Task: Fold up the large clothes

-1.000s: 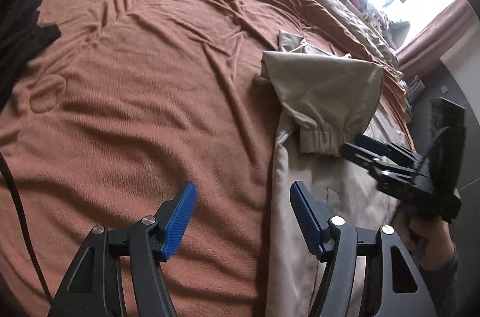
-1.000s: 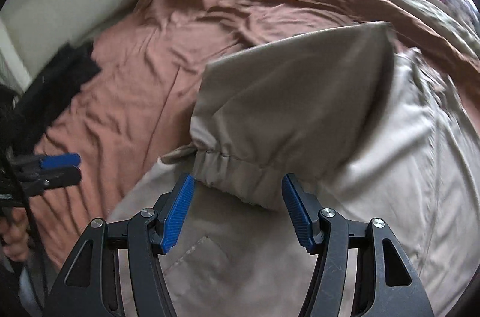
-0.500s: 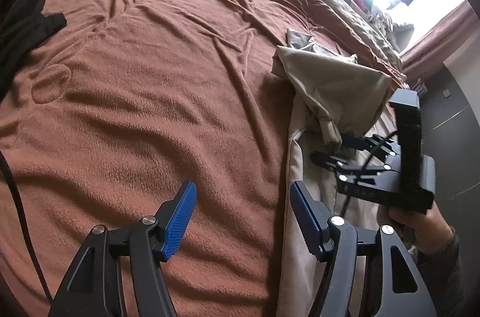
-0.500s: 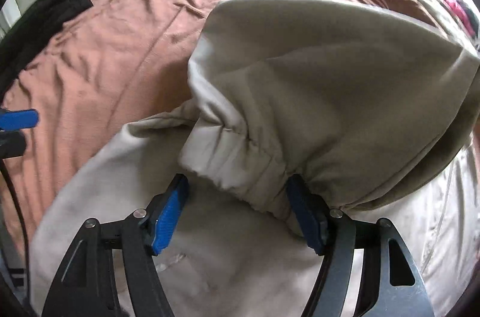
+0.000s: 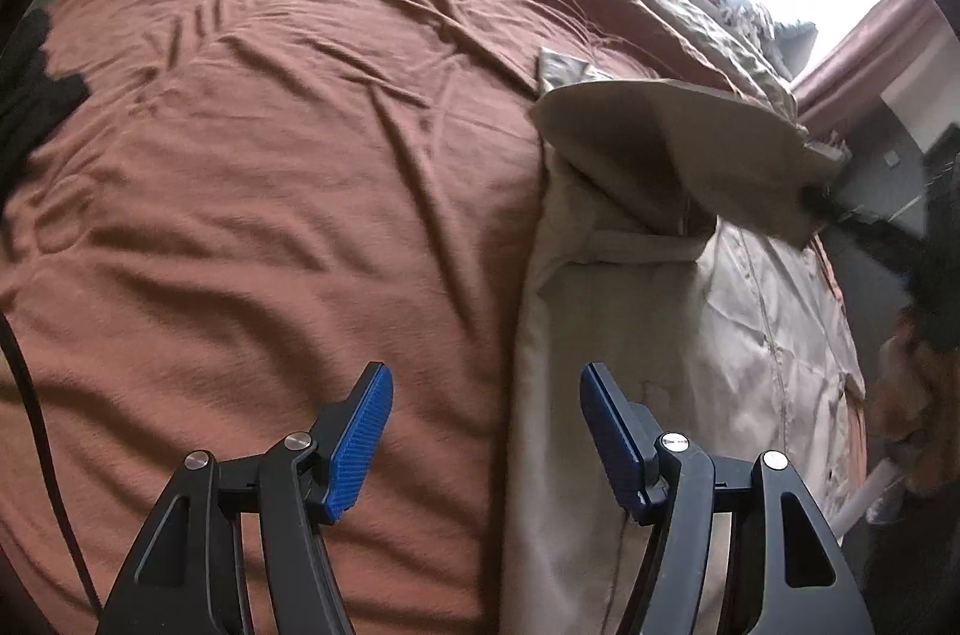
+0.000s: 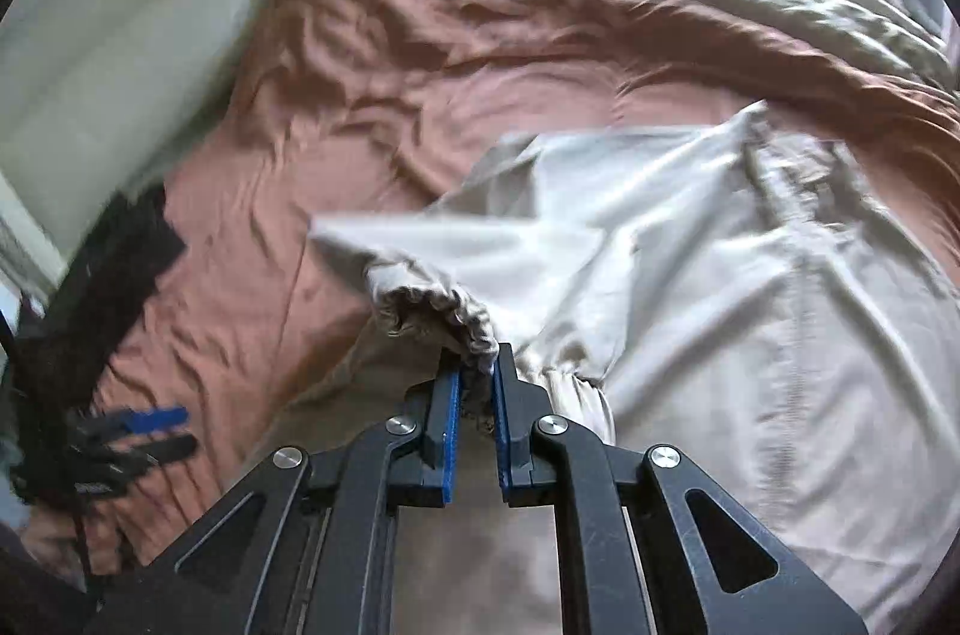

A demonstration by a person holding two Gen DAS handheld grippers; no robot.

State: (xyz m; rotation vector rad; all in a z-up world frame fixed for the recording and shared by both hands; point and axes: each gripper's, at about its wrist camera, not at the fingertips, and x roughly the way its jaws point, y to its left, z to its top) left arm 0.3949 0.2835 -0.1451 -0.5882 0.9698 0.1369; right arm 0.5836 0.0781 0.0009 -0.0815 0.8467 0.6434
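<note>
Your right gripper [image 6: 477, 383] has just closed on the beige jacket's [image 6: 750, 311] gathered cuff [image 6: 444, 314]; the sleeve stretches away ahead-left. Your left gripper [image 5: 486, 431] hangs open, the jacket lying lengthwise to its right.

Beige jacket [image 6: 750, 275]: smooth cloth, faint sheen, gathered elastic cuff [image 6: 444, 311]. Brown blanket [image 5: 270, 185]: matt, fuzzy. Tool pads [image 5: 360, 446]: ribbed blue plastic.

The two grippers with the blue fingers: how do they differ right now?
The left gripper stands open with nothing between its fingers, above the brown blanket. The right gripper has just closed, and its fingers pinch the gathered cuff of the beige jacket, lifting the sleeve. Both are black frames with blue pads and point down at the bed.
</note>
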